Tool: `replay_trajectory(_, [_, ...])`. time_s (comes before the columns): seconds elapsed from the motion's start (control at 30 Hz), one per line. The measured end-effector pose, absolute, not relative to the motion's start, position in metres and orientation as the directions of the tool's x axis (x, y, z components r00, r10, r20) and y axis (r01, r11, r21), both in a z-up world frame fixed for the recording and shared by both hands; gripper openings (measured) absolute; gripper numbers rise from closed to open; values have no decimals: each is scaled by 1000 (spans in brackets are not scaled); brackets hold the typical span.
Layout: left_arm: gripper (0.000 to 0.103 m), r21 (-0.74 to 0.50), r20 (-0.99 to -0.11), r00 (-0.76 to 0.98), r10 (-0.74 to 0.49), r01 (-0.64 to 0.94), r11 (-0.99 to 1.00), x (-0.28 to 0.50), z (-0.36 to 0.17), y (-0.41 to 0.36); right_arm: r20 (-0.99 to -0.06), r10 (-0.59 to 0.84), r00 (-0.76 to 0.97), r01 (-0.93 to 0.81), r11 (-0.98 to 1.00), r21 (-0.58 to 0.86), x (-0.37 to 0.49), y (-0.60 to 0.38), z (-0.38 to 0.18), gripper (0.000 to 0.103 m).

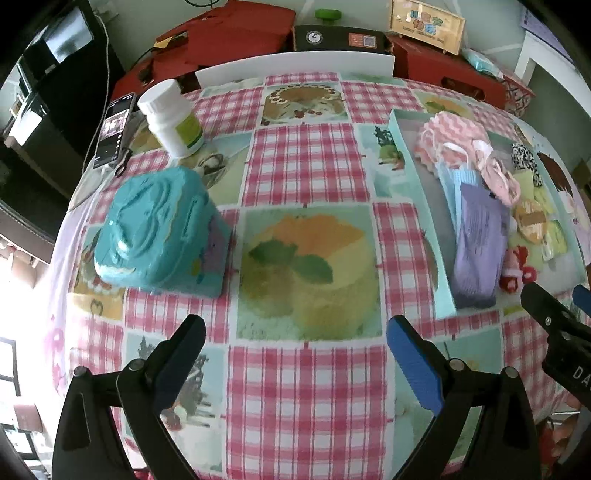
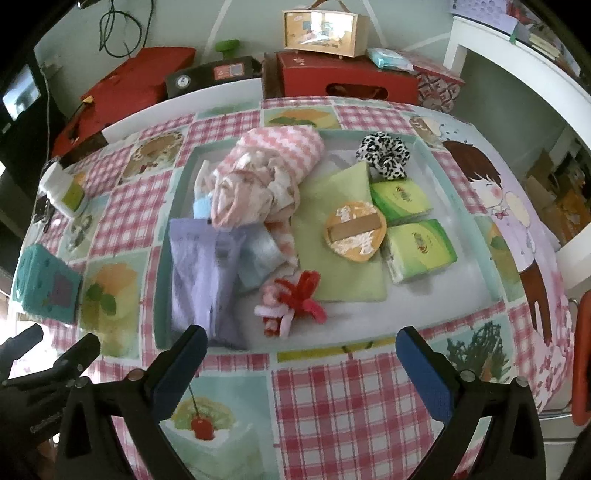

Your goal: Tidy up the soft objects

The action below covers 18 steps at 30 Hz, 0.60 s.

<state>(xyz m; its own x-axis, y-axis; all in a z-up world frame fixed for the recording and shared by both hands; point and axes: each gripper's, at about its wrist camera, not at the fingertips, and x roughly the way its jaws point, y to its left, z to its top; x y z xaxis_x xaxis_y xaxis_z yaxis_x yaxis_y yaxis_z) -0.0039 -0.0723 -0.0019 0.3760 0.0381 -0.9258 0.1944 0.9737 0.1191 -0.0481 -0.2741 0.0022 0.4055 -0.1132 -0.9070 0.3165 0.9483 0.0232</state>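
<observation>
A shallow pale-teal tray on the checked tablecloth holds soft things: a purple cloth, a pink zigzag towel, a light-blue cloth, a green cloth, a leopard scrunchie, a round orange puff, two green tissue packs and a red-and-pink hair bow. A teal plush case sits left of the tray. My left gripper is open over bare tablecloth. My right gripper is open just before the tray's near edge.
A white bottle and a phone sit at the table's far left. Red boxes, a black box and a wooden picture box line the wall behind the table. A white shelf stands right.
</observation>
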Motion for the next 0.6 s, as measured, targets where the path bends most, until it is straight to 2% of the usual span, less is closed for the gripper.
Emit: replay_trajectory(0.6, [98, 103, -928, 371, 26, 191, 976, -19, 0, -62, -900, -113, 422, 289, 957, 15, -59, -262, 5, 103])
